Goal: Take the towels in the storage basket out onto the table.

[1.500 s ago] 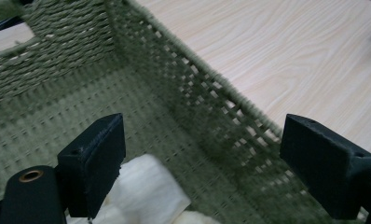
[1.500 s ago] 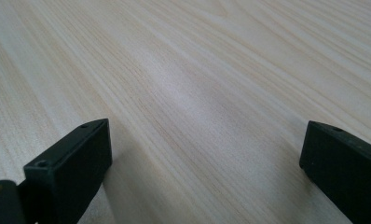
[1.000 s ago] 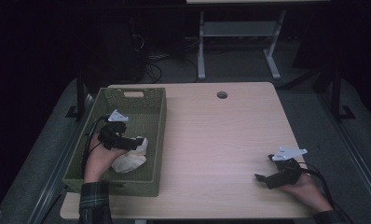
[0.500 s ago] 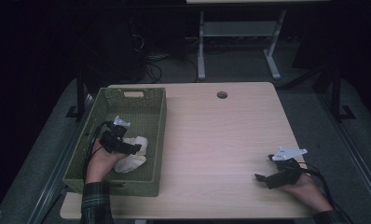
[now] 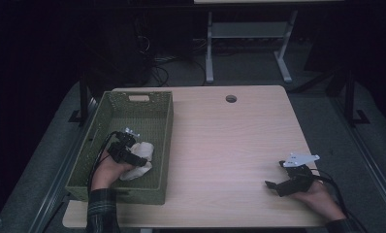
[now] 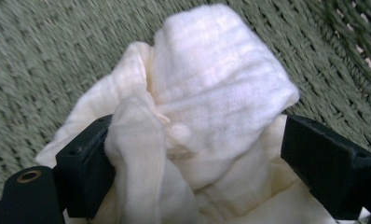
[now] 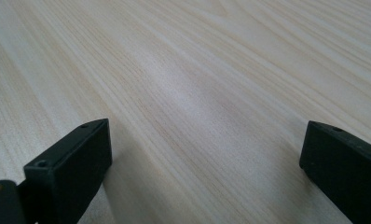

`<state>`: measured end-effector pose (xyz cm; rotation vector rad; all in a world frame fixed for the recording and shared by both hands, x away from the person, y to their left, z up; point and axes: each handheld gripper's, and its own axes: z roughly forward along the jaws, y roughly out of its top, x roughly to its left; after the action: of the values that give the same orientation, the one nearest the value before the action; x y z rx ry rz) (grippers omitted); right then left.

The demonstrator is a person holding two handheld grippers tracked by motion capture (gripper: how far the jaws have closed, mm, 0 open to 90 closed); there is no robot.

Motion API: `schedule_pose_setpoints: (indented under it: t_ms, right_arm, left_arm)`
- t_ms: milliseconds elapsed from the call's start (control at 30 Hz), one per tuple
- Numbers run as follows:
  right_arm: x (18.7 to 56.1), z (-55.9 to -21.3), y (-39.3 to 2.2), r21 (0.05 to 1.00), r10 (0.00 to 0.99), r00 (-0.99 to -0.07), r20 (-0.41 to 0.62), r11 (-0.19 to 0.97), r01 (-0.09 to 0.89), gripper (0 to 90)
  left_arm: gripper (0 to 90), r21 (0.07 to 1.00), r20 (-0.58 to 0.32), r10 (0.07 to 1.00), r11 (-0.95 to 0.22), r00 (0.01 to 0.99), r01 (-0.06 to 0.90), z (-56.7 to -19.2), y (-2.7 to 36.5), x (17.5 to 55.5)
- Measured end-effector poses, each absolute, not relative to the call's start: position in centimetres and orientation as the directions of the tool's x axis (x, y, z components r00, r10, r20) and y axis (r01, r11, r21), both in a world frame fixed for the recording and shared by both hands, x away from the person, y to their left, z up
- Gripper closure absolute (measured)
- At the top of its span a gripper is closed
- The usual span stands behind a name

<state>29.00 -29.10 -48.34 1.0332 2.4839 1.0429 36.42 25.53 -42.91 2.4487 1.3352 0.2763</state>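
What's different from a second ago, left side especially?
The left gripper has slid a little toward the near end of the green basket, and the white cloth lies in much the same spot. Its fingers stand wide on either side of the bunched cloth; whether they have closed at all I cannot tell. The right gripper stayed open on the table.

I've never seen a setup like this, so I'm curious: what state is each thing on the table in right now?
Left gripper: jaws apart around the cloth, not yet closed on it.
White cloth: crumpled, lying in the basket.
Green woven basket: upright on the table, holding the cloth.
Right gripper: jaws wide apart, nothing between them, low over the wooden table.
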Motion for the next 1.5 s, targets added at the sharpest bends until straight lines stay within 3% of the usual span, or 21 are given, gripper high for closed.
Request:
schedule_pose_setpoints:
  t_ms: [367,433,467,533,633,733,1100,1500]
  right_arm:
    - [29.0,-48.3,-29.1,0.703,0.699,-0.714,0.036,0.49,0.516,1.8]
    - [29.0,-48.3,-29.1,0.703,0.699,-0.714,0.036,0.49,0.515,1.7]
    - [29.0,-48.3,-29.1,0.703,0.699,-0.714,0.036,0.49,0.515,1.8]
    - [29.0,-48.3,-29.1,0.703,0.699,-0.714,0.036,0.49,0.515,1.8]
    - [29.0,-48.3,-29.1,0.703,0.7,-0.713,0.036,0.489,0.516,1.8]
    - [29.0,-48.3,-29.1,0.703,0.7,-0.713,0.036,0.489,0.516,1.8]
    - [29.0,-48.3,-29.1,0.703,0.7,-0.713,0.037,0.489,0.516,1.8]
    - [29.0,-48.3,-29.1,0.703,0.7,-0.713,0.037,0.489,0.517,1.8]
  left_arm:
    - [16.2,0.334,0.071,0.831,-0.54,0.551,0.772,-43.5,24.8,36.2]
    - [24.5,0.333,0.073,0.834,-0.538,0.548,0.774,-43.4,24.9,36.2]
    - [24.5,0.333,0.082,0.835,-0.538,0.545,0.774,-43.3,24.9,36.1]
    - [41.3,0.334,0.086,0.837,-0.535,0.54,0.776,-42.9,25.2,36.0]
    - [56.0,0.34,0.069,0.846,-0.518,0.528,0.785,-42.6,25.5,35.9]
    - [65.1,0.341,0.056,0.853,-0.505,0.519,0.793,-42.4,25.6,35.9]
    - [69.0,0.457,-0.077,0.87,-0.403,0.486,0.793,-40.8,26.8,35.7]
    - [69.1,0.627,-0.148,0.858,-0.304,0.492,0.718,-38.1,27.4,35.1]
